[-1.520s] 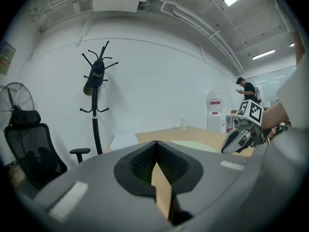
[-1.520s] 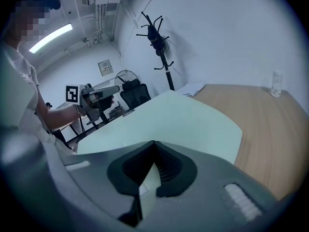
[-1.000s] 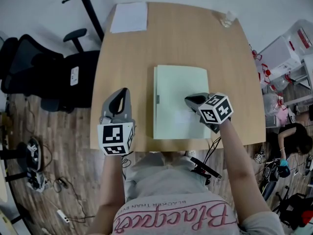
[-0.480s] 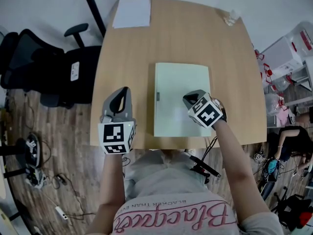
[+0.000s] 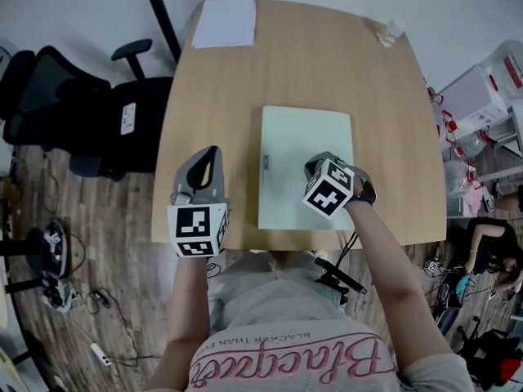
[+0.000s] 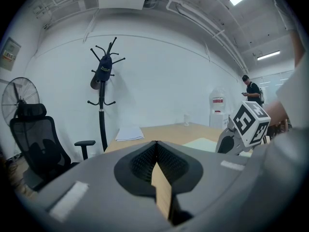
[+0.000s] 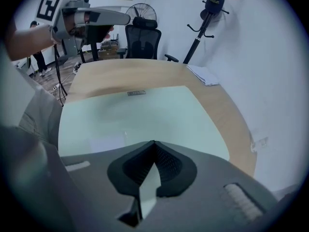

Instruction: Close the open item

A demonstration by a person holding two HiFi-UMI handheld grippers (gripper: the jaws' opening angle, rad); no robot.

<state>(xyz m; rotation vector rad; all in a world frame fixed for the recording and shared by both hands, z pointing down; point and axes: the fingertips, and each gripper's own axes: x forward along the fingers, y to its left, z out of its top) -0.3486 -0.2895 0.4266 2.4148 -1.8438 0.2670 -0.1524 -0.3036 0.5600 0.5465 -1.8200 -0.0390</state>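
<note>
Pale green folder lies flat and shut near the table's front edge, so closing looks done; right gripper sits over its near right corner and left gripper just beside its left edge, both with jaws together on nothing.

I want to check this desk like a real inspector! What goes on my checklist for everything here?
Surface: wooden table, flat.
Job's things: green folder lies flat near the front edge and looks closed.
Clutter: white paper at the far left corner; a crumpled scrap at the far right corner.
Grippers: left gripper shut, empty, above the table's left front; right gripper shut, empty, over the folder's near right part.
Cables: black cable hangs below the front edge; more cables on the floor at left.
Surroundings: black chairs at left, coat stand, fan, boxes at right.
</note>
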